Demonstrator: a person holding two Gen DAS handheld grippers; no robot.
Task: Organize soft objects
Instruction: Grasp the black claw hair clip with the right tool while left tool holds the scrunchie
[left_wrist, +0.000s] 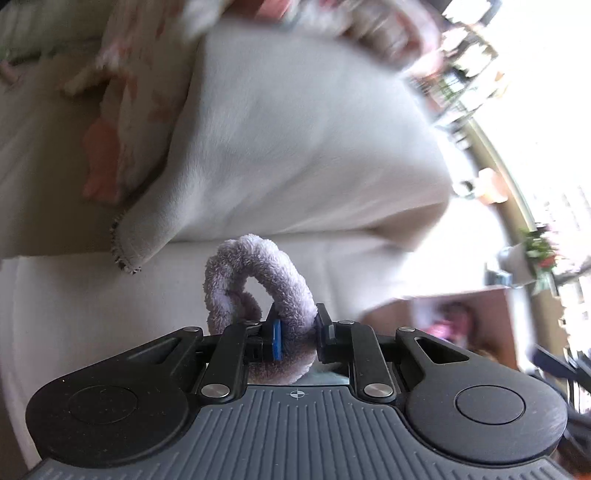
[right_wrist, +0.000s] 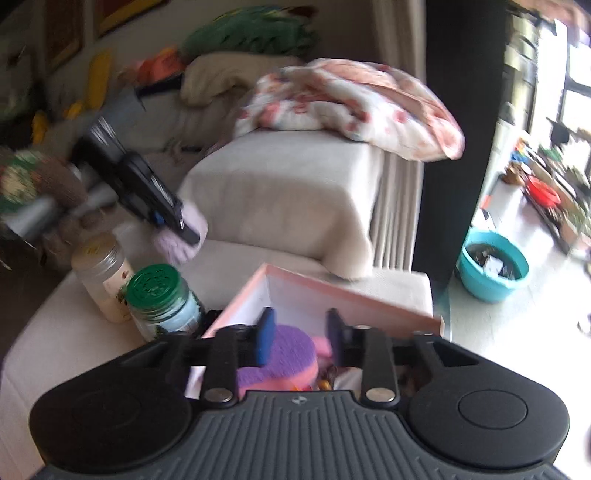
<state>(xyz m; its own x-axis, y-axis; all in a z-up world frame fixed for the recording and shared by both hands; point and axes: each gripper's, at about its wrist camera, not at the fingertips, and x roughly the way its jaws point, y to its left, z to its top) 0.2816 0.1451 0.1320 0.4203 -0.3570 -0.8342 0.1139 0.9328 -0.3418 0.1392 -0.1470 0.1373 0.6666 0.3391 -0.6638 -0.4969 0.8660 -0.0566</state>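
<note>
A fluffy lavender scrunchie (left_wrist: 255, 280) loops up between the fingers of my left gripper (left_wrist: 300, 338), which is shut on its lower part. In the right wrist view that left gripper (right_wrist: 186, 230) hangs blurred above the seat, with the scrunchie (right_wrist: 179, 245) in it. My right gripper (right_wrist: 300, 334) is over an open pink box (right_wrist: 343, 295). A purple and pink soft thing (right_wrist: 291, 350) fills the gap between its fingers and meets both pads, so it looks shut on it. More small items lie half hidden in the box.
Two jars stand left of the box, one with a green lid (right_wrist: 157, 286), one with a pale lid (right_wrist: 98, 258). A white cushion (right_wrist: 288, 184) carries a floral blanket (right_wrist: 351, 99). A teal basin (right_wrist: 493, 269) sits on the floor at right.
</note>
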